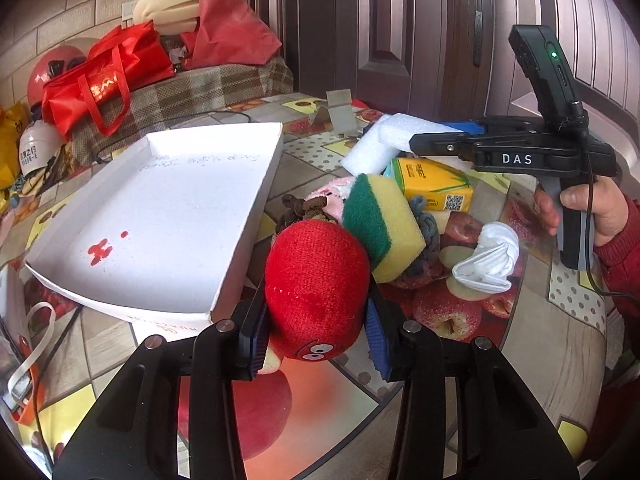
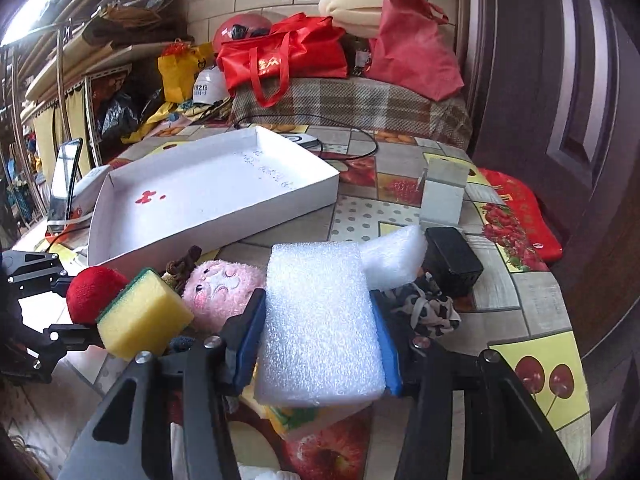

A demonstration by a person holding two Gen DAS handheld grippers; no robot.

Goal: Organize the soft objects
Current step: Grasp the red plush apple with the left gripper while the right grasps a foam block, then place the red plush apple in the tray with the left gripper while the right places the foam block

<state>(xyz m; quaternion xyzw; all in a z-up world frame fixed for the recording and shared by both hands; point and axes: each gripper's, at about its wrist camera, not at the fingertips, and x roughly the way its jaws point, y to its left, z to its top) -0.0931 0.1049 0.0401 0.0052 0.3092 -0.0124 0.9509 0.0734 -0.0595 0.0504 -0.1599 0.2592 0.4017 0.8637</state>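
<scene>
My left gripper (image 1: 316, 336) is shut on a red knitted toy (image 1: 316, 284) with cartoon eyes, its blue pads pressing both sides. Against the toy lean a yellow-green sponge (image 1: 380, 224) and a pink plush (image 1: 332, 196). The empty white box (image 1: 160, 216) lies just left of them. My right gripper (image 2: 318, 344) is shut on a white foam block (image 2: 320, 320), held above the pile. In the left wrist view that gripper (image 1: 440, 140) reaches in from the right, a hand on its grip, with the foam (image 1: 384, 144) in it. The right wrist view shows the toy (image 2: 92, 292), sponge (image 2: 144, 316), plush (image 2: 220, 288) and box (image 2: 208, 196).
A yellow tissue pack (image 1: 432, 184), a white rolled cloth (image 1: 488, 256) and a grey-blue knit piece (image 1: 428, 224) lie on the fruit-print table (image 1: 540, 360). A leopard cloth (image 2: 428, 308), black box (image 2: 452, 260), metal stand (image 2: 440, 196) and propped phone (image 2: 66, 176) stand around. Red bags (image 2: 280, 56) sit behind.
</scene>
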